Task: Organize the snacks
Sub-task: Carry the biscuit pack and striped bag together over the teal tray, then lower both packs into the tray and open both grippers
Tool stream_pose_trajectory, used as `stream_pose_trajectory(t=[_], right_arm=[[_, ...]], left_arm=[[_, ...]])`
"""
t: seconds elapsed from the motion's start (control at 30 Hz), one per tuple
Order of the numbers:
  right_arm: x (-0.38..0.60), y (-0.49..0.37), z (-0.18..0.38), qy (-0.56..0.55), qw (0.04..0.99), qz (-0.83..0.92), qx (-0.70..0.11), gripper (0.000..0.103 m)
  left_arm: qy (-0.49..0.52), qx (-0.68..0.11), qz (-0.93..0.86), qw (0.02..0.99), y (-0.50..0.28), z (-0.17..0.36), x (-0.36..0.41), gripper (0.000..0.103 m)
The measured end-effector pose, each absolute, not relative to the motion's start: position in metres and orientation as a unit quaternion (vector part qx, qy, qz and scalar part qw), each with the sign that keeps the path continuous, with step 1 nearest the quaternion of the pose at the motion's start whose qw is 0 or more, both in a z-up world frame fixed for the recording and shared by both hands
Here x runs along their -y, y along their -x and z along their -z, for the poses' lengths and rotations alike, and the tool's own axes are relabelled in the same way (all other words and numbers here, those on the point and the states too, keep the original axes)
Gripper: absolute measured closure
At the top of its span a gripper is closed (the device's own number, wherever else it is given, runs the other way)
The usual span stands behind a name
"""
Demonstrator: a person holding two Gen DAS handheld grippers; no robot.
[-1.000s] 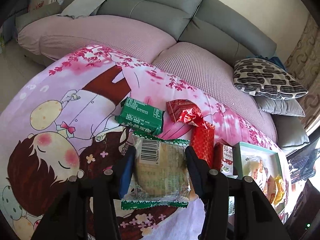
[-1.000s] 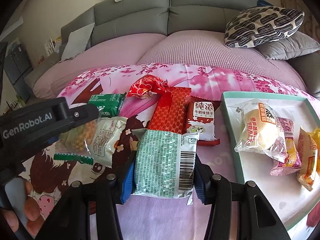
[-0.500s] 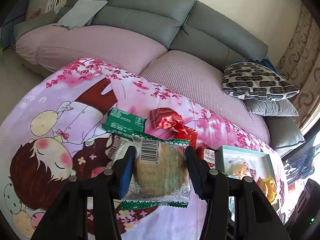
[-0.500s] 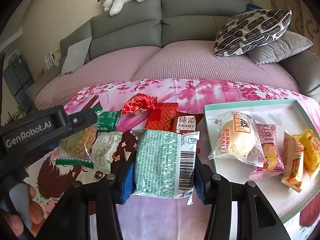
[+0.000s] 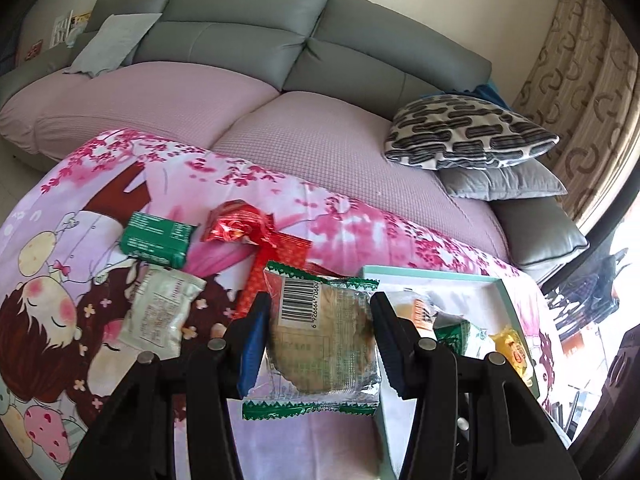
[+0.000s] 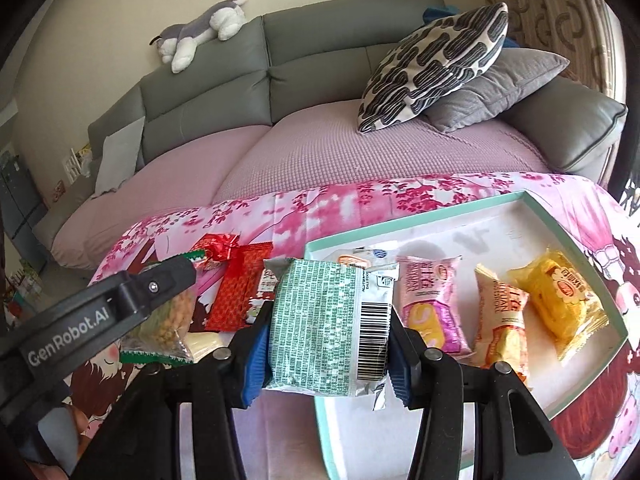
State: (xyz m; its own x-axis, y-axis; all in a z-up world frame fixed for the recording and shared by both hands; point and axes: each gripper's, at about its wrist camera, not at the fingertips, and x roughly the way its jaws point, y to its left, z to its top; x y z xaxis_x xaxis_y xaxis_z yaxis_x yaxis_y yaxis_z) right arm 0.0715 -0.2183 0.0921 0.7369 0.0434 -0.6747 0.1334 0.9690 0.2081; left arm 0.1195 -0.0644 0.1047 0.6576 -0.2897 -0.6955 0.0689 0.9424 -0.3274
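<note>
My left gripper (image 5: 318, 336) is shut on a clear round-cake packet with green ends (image 5: 324, 340), held above the table near the left rim of the teal-edged white tray (image 5: 504, 284). My right gripper (image 6: 326, 340) is shut on a green-printed silver packet (image 6: 328, 324), held over the tray's left rim (image 6: 320, 420). The left gripper with its packet (image 6: 168, 320) shows at the left of the right wrist view. The tray holds a pink packet (image 6: 434, 304), an orange-white packet (image 6: 502, 320) and a yellow packet (image 6: 560, 300).
On the pink cartoon cloth lie a green box (image 5: 158, 238), a crumpled red wrapper (image 5: 236, 226), a red patterned packet (image 5: 276, 268) and a pale packet (image 5: 160, 310). A grey sofa with pillows (image 6: 436, 64) stands behind the table.
Both grippers have lifted and moved right with their packets. The tray now lies closer, under the right gripper and just right of the left one.
</note>
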Motion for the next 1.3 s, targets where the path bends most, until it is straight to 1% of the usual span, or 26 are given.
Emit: stream_pose_trajectory(t=[0.27,0.63,1.3], right_arm=[[0.269,-0.061,-0.094,-0.147,0.922,0.066,-0.352,0.05],[0.322,-0.048,-0.093,-0.167,0.917,0.117,-0.344,0.05],[0.351,-0.052,-0.092,-0.177,0.912,0.145,-0.341,0.05]], left_arm=[[0.117,-0.406,0.128,0.897,-0.115,-0.105,0.106,0.051],[0.114,-0.413,0.169,0.888,-0.11,-0.103,0.154,0.051],[0.078,-0.442,0.196,0.872,-0.118,-0.092,0.191,0.051]])
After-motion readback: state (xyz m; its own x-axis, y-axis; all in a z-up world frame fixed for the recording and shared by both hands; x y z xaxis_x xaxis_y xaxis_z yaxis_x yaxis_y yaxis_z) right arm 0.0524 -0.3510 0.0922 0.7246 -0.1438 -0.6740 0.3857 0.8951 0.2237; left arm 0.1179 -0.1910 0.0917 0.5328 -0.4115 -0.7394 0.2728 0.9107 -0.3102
